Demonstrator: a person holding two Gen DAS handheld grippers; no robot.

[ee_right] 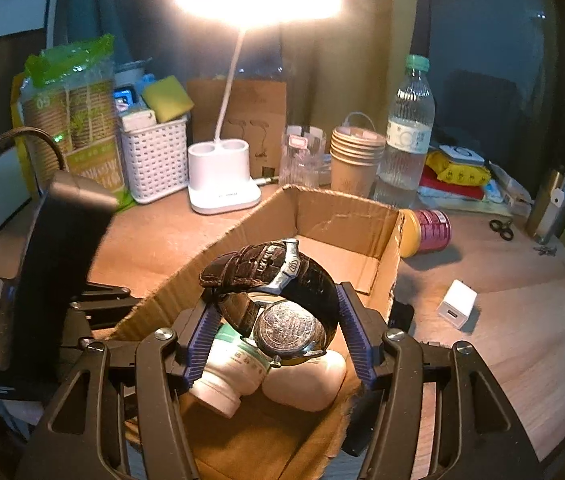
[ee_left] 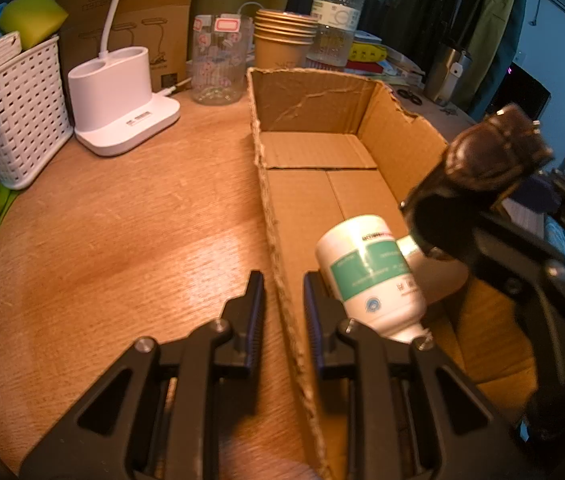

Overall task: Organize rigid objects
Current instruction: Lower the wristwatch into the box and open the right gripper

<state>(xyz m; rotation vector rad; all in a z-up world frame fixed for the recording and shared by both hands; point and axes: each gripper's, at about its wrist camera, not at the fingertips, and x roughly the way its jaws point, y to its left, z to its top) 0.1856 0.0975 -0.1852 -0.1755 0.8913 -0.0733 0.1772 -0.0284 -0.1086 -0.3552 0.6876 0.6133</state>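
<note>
Cluttered lamp-lit wooden desk: right gripper grasps wristwatch over cardboard box already holding white pill bottle, left gripper clamps box wall; white charger and pink can still outside.

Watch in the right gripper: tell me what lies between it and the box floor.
The watch hangs in the right gripper over the cardboard box. Directly beneath lie a white medicine bottle and a white rounded object. The far box floor looks bare.
</note>
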